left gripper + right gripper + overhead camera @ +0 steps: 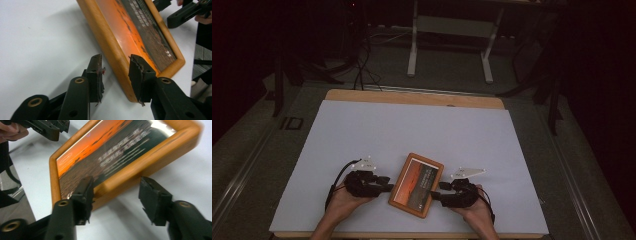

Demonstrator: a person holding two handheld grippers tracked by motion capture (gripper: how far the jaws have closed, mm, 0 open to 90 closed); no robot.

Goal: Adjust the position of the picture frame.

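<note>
The counter (362,130), covered in white, takes up the middle of the high view. Low and centre on it lies the picture frame (416,184), a wooden rim around an orange sunset print with pale lettering on its dark half, turned a little askew. My hands come in from the bottom edge, one on each side of it. My left tongs (115,75) stand spread astride the frame's long wooden edge, one jaw over the glass, the other out on the counter. My right tongs (116,197) gape wide around the opposite edge, pads not pressing.
</note>
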